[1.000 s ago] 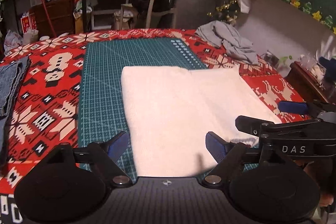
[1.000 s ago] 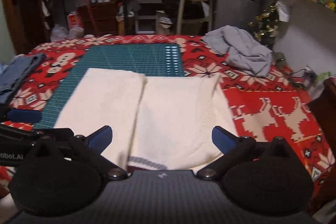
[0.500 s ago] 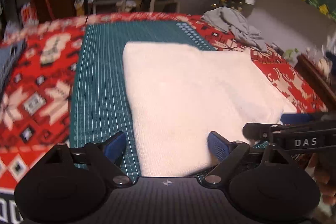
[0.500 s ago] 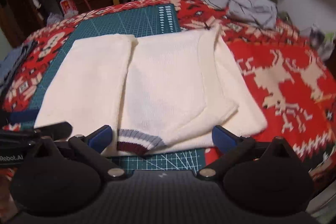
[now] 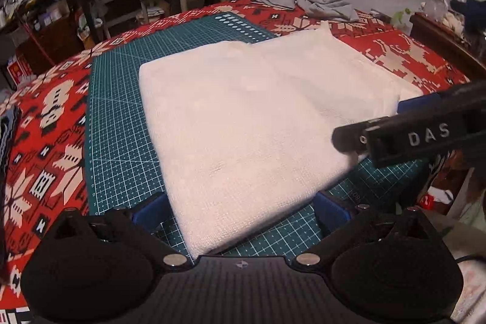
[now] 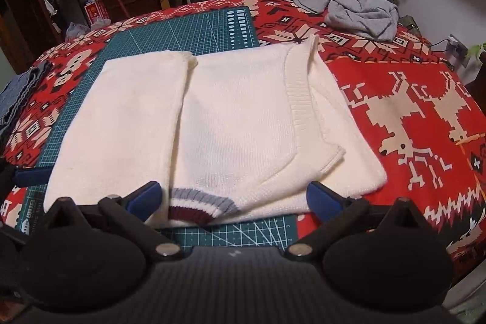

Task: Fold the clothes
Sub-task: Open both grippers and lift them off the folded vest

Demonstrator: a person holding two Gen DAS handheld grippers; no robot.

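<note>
While the left wrist view looks along the left gripper [image 5: 240, 210], its blue fingers are spread wide w/ the near corner of the folded cream sweater [image 5: 243, 123] lying between them on the green cutting mat [image 5: 118, 117]. Right gripper's side, marked DAS, crosses at right and hides part of the sweater's edge.

Right wrist view: right gripper [image 6: 234, 198] is also spread, fingertips over the sweater's near hem either side of the maroon-and-grey cuff [image 6: 200, 207]. Left gripper's blue tip pokes in at the left edge, rest cut off. Grey garment [image 6: 349, 5] lies crumpled far back on the red tablecloth [image 6: 410, 111].
</note>
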